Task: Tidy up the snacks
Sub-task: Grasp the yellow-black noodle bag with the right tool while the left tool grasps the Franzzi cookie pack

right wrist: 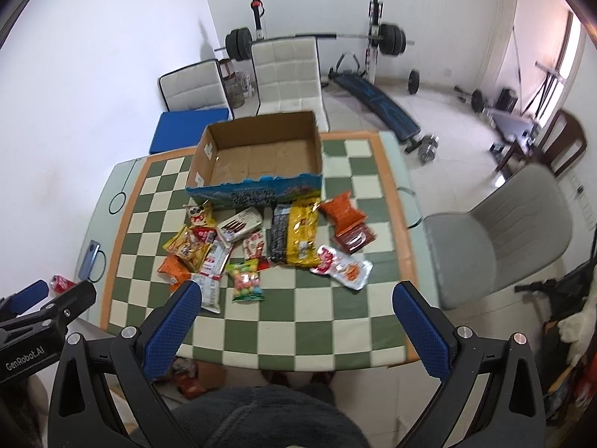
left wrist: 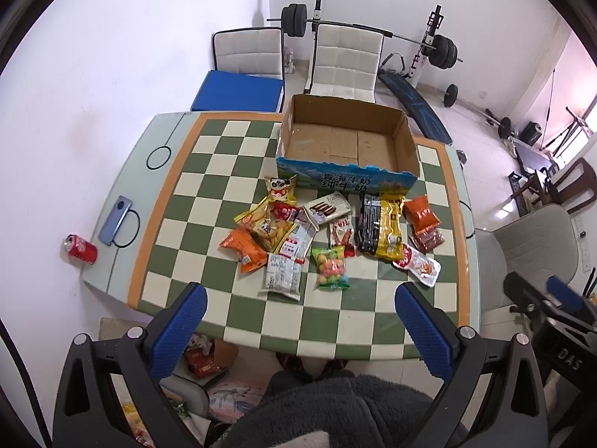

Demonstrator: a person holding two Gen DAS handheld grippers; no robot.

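The checkered table (left wrist: 209, 201) carries an empty cardboard box (left wrist: 347, 142) at its far side. The snack packets (left wrist: 328, 235) lie in a loose row just in front of the box, between it and both tools. The long yellow packet (left wrist: 390, 227) points its long axis toward the box. The left gripper (left wrist: 300, 321) and the right gripper (right wrist: 296, 317) both hover above the near edge, jaws wide apart, holding nothing. The right one seems nearer to the yellow packet.
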